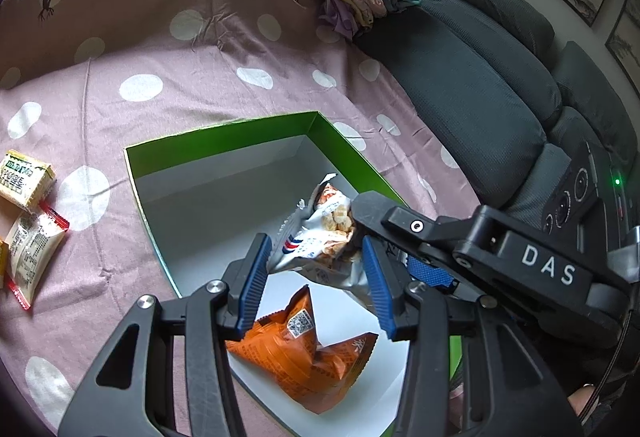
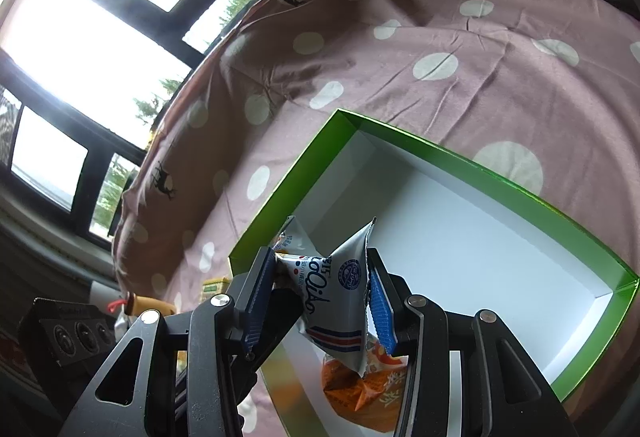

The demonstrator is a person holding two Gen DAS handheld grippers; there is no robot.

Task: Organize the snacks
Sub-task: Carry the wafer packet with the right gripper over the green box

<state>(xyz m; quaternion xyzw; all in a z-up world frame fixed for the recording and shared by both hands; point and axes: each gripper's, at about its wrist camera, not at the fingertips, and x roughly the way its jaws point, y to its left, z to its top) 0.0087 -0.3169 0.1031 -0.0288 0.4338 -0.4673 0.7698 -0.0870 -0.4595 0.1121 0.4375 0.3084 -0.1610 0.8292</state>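
Green box (image 1: 224,141) with white interior sits open on the pink polka-dot sheet (image 1: 180,69). Inside: orange snack packet (image 1: 308,361) flat on the floor. Right hand-held gripper (image 2: 320,297) is clamped on a white-and-silver snack packet (image 2: 340,301), over the box near the orange one. Left hand-held gripper (image 1: 316,285) is spread wide, holding nothing, above the box. Outside, left of the box: yellow snack pack (image 1: 24,177) and clear red-edged packet (image 1: 32,257) on the sheet.

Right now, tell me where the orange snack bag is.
The orange snack bag lies in the green box, at its near end, below the white snack bag held by the right gripper.
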